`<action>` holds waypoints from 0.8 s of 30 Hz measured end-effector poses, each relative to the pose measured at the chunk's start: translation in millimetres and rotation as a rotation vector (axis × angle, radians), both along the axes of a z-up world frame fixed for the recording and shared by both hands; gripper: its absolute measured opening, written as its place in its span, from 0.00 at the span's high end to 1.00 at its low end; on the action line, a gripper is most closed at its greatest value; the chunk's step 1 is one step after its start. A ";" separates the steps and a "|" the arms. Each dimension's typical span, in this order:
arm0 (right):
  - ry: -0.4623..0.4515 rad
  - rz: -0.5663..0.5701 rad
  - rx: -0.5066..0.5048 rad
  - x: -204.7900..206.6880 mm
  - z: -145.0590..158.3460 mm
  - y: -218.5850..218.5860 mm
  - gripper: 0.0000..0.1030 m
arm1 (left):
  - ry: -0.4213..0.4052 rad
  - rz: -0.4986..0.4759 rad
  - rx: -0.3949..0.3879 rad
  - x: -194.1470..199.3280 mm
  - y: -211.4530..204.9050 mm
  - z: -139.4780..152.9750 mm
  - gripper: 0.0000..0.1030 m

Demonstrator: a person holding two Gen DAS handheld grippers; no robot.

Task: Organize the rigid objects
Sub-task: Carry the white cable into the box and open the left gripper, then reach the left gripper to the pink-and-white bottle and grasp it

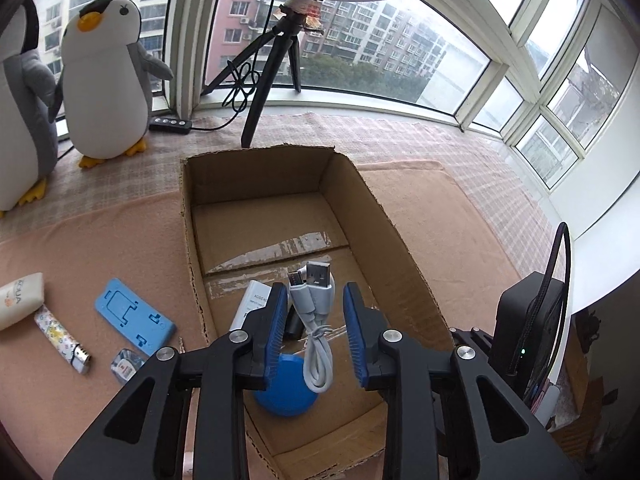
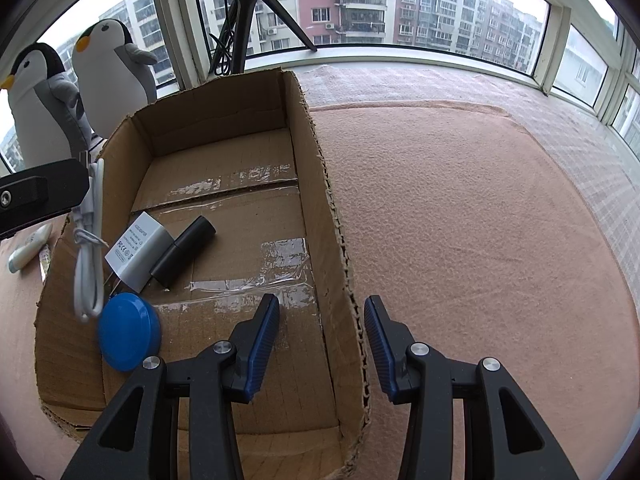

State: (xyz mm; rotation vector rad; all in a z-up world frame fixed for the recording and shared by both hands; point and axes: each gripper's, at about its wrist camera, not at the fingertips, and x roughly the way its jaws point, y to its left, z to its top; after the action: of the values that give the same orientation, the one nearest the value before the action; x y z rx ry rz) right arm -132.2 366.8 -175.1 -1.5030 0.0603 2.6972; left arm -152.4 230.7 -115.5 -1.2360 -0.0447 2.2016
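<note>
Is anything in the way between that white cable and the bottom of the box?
Partly. The cable hangs between the open fingers of the left gripper, above the near end of the box. Right below it lie the blue disc, the white charger and a black cylinder. The far end of the floor is bare.

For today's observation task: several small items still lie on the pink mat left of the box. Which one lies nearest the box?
The small clear packet, nearest the cardboard box wall; the blue phone stand, lighter and cream tube lie farther left.
</note>
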 end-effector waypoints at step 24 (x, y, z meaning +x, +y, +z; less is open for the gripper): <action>-0.003 0.002 -0.005 -1.9 -1.5 -1.5 0.59 | 0.104 0.070 -0.010 6.3 -90.7 19.1 0.23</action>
State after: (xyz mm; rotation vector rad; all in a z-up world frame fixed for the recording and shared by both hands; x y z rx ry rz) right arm -134.2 365.3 -176.6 -1.5097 0.0657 2.6979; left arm -146.0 140.0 -96.5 -1.1394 -0.0362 2.3259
